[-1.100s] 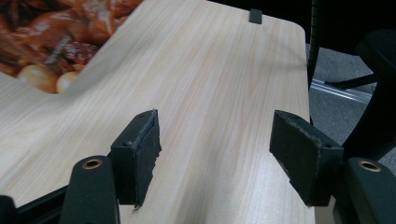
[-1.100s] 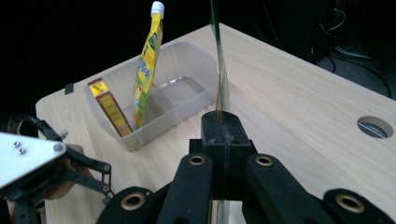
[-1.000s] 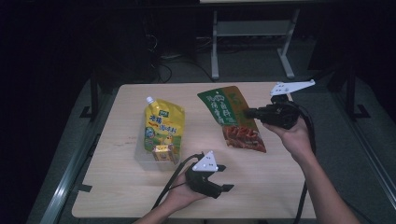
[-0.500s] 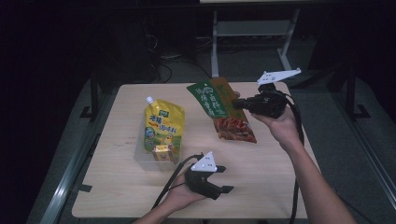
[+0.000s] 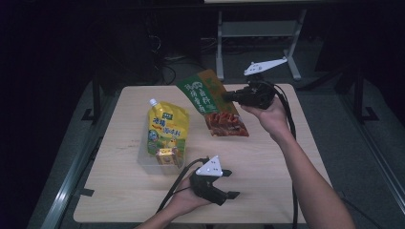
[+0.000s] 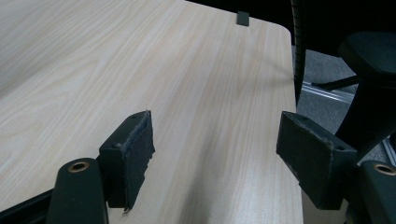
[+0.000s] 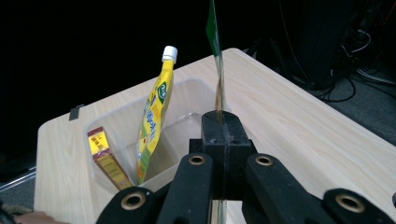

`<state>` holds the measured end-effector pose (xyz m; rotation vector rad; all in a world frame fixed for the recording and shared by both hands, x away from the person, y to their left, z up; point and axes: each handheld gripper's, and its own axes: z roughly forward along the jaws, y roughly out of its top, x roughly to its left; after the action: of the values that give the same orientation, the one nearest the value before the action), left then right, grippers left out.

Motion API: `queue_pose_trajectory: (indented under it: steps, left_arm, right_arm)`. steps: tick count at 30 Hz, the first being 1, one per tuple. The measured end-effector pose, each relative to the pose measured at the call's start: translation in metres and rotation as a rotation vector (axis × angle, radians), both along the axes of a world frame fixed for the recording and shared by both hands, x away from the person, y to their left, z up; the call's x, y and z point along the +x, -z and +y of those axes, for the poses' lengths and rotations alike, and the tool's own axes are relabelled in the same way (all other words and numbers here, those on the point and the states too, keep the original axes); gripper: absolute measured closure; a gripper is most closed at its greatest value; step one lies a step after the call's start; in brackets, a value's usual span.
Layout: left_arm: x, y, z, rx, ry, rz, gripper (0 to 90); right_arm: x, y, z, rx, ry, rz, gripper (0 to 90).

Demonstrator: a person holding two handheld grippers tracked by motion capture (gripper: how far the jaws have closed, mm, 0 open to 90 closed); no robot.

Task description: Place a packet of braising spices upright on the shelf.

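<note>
The table (image 5: 267,191) is seen from above and in front in the high view. It is skimmed closely in the left gripper view. The clear bin (image 7: 187,100) is shared by the high and right gripper views.

This looks like a lab or a test room, not a home. A plain wooden desk (image 5: 267,191) stands alone on a grey floor (image 5: 344,109), and the room around it is dark. Black cables (image 5: 191,45) lie in a heap on the floor behind it. A grey metal stand (image 5: 258,33) with straight legs is back there too. A black office chair (image 6: 369,79) sits beside the desk. A metal rail (image 5: 76,181) runs along the floor next to the desk.
</note>
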<state>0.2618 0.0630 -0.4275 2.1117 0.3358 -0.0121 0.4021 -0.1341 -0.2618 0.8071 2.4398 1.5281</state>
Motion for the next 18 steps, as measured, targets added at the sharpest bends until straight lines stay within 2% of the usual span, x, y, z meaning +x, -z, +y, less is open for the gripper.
queue_pose_trajectory:
  steps: [3, 7, 12, 15, 18]
  left_arm:
    - [0.000, 0.000, 0.000, -0.012, -0.010, 0.006, 25.8]
    - [0.001, 0.001, -0.001, -0.006, -0.003, -0.006, 24.8]
    - [0.002, 0.001, -0.001, 0.001, -0.003, -0.012, 24.1]
    - [0.000, 0.003, -0.001, 0.004, -0.009, -0.001, 24.2]
    - [0.000, 0.004, -0.002, 0.011, -0.009, -0.010, 24.1]
  right_arm:
    - [0.004, -0.002, 0.006, 0.000, 0.000, -0.006, 90.0]
    - [0.008, -0.006, 0.013, 0.004, -0.002, -0.004, 90.0]
    - [0.013, -0.013, 0.024, -0.017, -0.011, -0.011, 90.0]
    - [0.017, -0.016, 0.030, -0.005, -0.020, -0.017, 90.0]
    - [0.021, -0.019, 0.040, 0.006, -0.026, -0.026, 90.0]
